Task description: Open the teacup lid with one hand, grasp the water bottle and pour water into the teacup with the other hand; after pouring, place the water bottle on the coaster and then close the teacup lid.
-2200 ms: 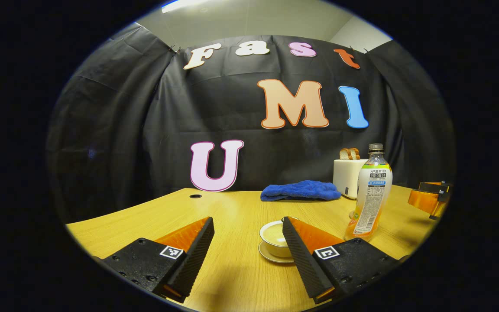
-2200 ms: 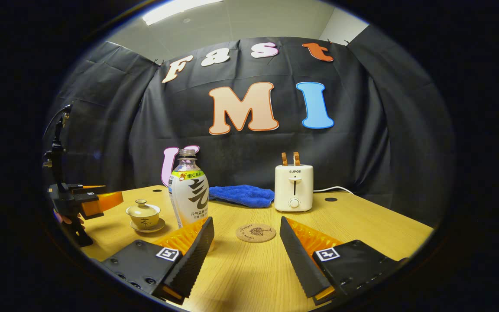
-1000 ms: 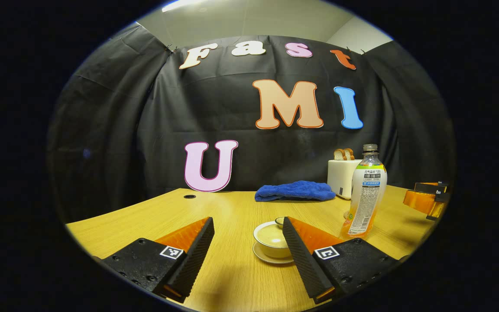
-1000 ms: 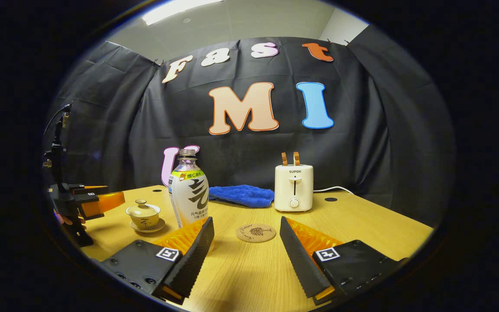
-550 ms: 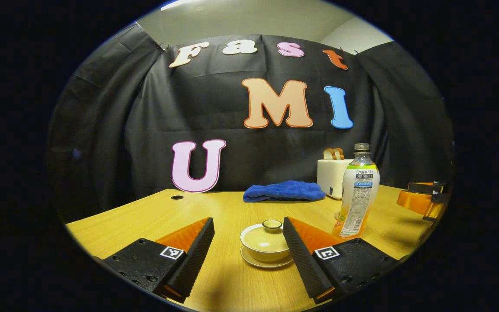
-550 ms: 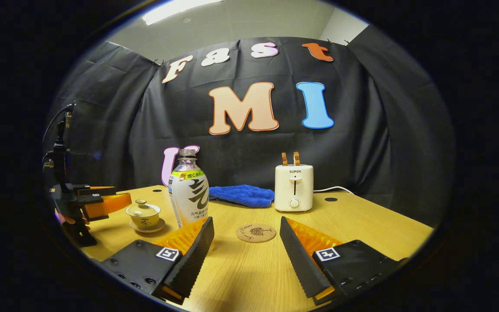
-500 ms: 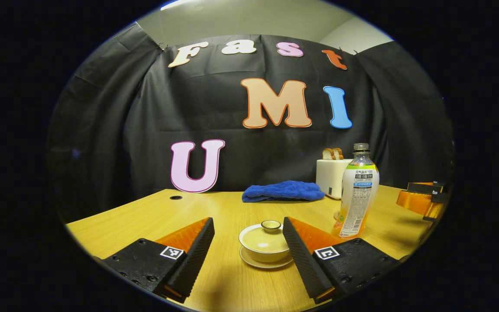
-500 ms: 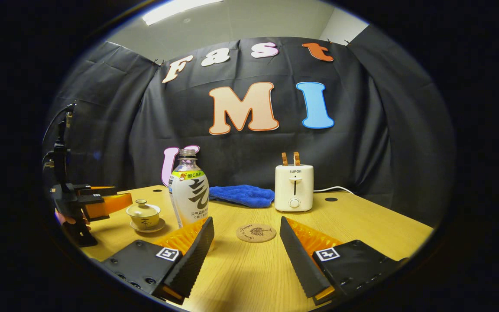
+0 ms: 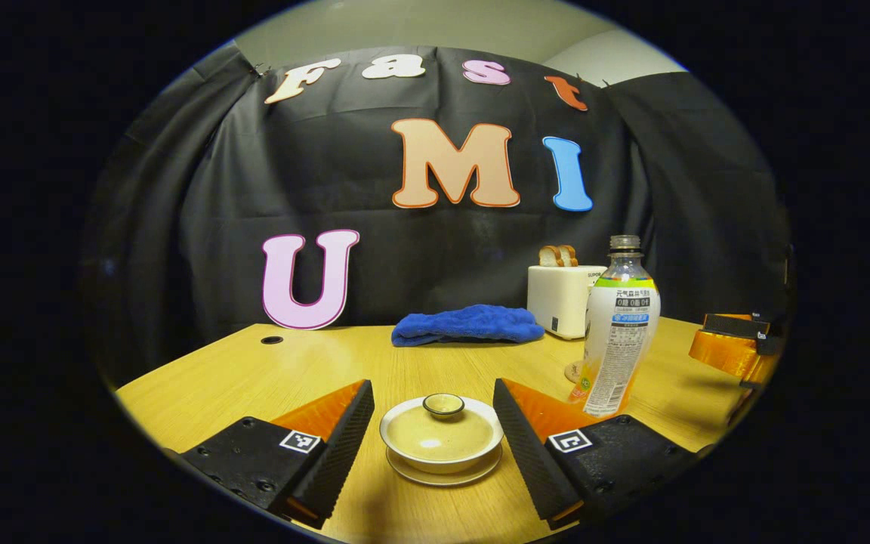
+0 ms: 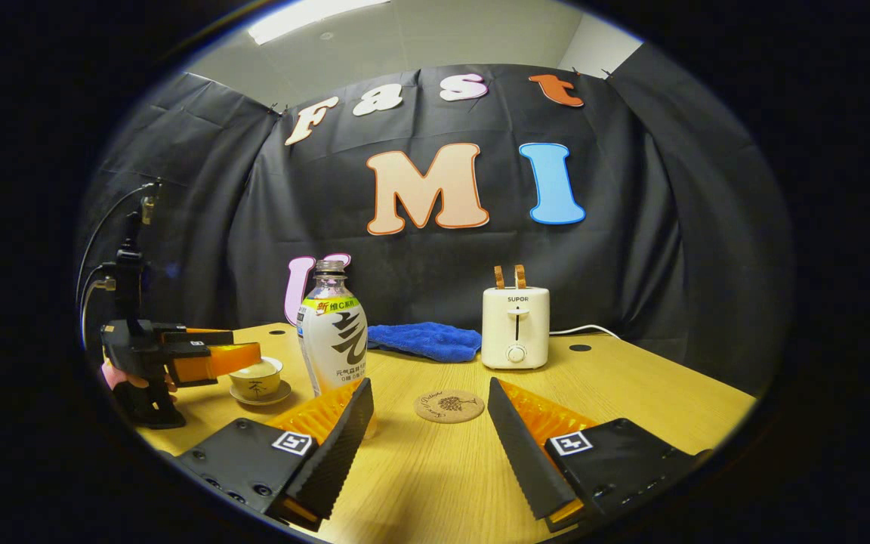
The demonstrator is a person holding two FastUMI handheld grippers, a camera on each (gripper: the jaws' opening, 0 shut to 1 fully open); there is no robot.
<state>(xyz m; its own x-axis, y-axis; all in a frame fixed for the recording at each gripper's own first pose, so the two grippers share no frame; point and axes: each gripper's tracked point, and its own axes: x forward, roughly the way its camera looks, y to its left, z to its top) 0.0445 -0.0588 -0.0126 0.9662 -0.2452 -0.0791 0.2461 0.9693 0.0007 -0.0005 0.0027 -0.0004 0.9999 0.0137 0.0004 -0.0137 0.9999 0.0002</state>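
The left gripper (image 9: 430,412) has swung over so the teacup (image 9: 441,442), lid (image 9: 441,431) still on, now sits low centre between its spread, released fingers, ready for lifting. The right gripper (image 10: 430,423) waits open, bottle (image 10: 332,337) left of centre, coaster (image 10: 448,406) between.

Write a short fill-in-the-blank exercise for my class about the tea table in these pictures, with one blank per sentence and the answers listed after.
1. The lid sits ____ the teacup.
2. The left gripper is open, with the teacup between its two ____.
3. The water bottle stands upright on the ____, not on the coaster.
4. Behind the coaster stands a white toaster, and beside it lies a folded ____ cloth.

Answers: on; fingers; table; blue
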